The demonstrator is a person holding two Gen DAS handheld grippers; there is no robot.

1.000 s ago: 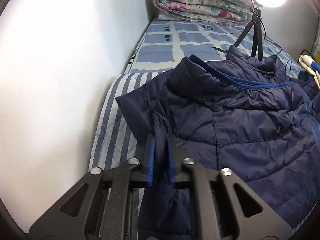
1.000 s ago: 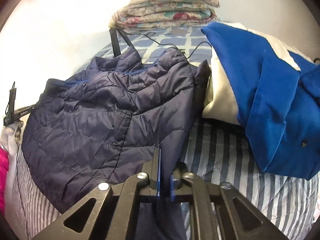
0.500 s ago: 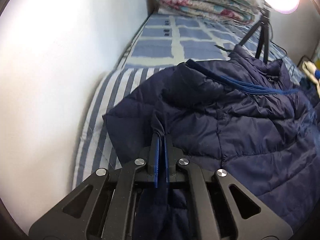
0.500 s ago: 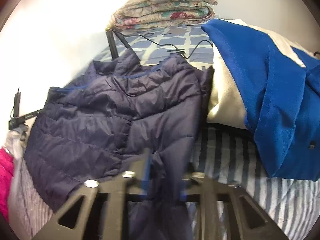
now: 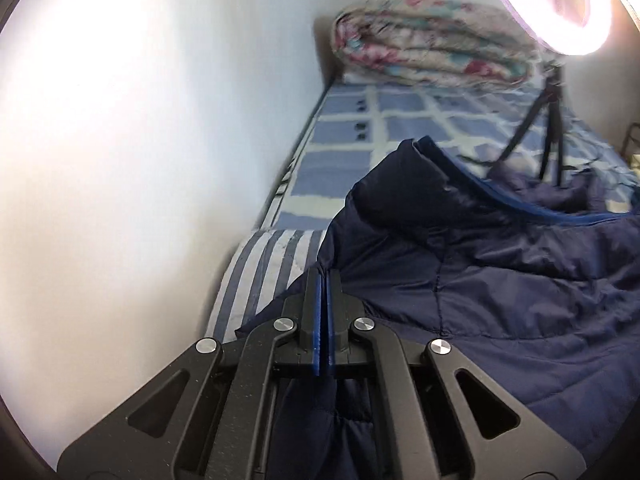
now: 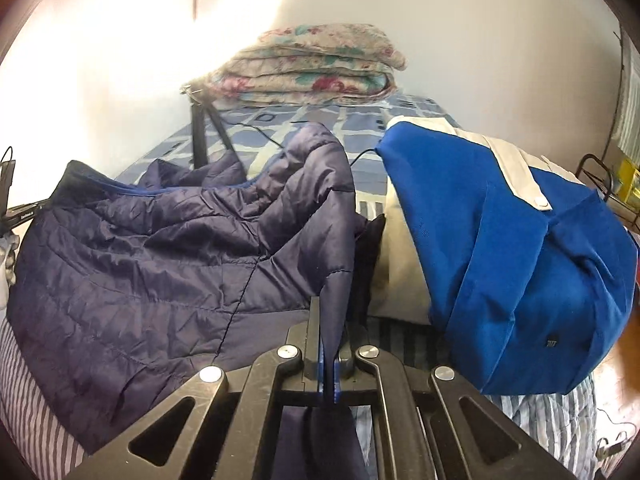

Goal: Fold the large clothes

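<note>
Sprawling navy quilted jacket (image 6: 160, 264), creased, blue-trimmed collar

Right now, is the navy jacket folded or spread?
Spread: the navy jacket lies open and rumpled across the bed, no fold made.

A bed (image 6: 540, 412) carries a navy jacket (image 6: 160, 264), blue garment (image 6: 500, 248) and folded quilt (image 6: 316, 68).
</note>
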